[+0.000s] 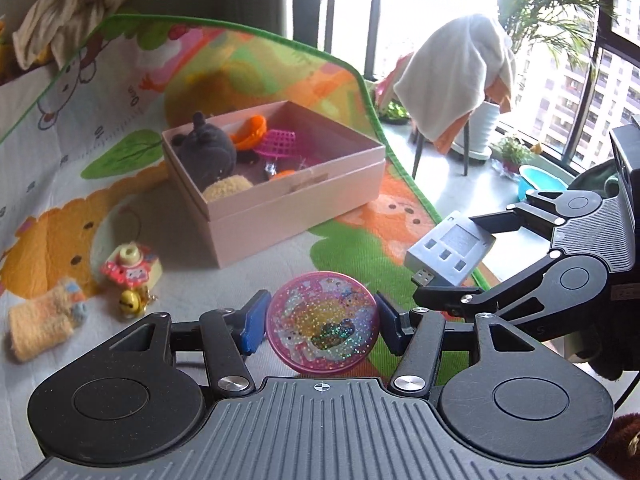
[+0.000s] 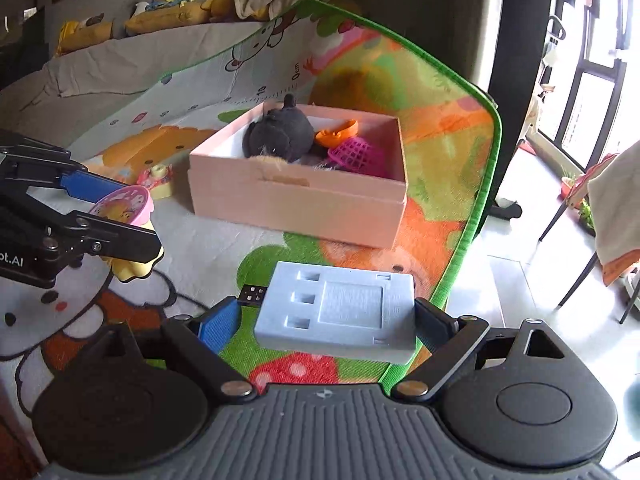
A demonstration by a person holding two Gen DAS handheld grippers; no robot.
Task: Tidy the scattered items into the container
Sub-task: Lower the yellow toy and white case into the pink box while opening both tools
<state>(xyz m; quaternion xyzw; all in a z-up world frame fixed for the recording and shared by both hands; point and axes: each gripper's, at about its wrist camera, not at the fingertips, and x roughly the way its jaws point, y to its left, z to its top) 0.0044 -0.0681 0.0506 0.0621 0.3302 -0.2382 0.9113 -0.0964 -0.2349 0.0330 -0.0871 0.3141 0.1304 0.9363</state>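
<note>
1. A colourful play mat (image 1: 100,184) is spread over the floor and bent up against a sofa at the back.
2. A pink box (image 1: 296,204) is set on the mat, open at the top. Inside it are seen a dark grey plush toy (image 1: 204,152), an orange plastic piece (image 1: 252,132) and a pink mesh basket (image 1: 276,144).
3. A chair draped with a white towel (image 1: 456,80) is seen near the window, off the mat.
4. The right gripper (image 2: 326,316) is clamped on a pale blue flat device (image 2: 340,312) with a plug end; the device is held above the mat, in front of the box and apart from it.
5. The left gripper (image 1: 322,322) is closed on a round pink glitter disc (image 1: 322,322), gripped at its two edges and held above the mat, short of the box.
6. A yellow knitted sock (image 1: 40,328) is left lying on the mat, left of the left gripper.
7. A small toy camera (image 1: 130,268) with a gold bell (image 1: 129,303) is left on the mat just beside the sock, near the box's front corner.
</note>
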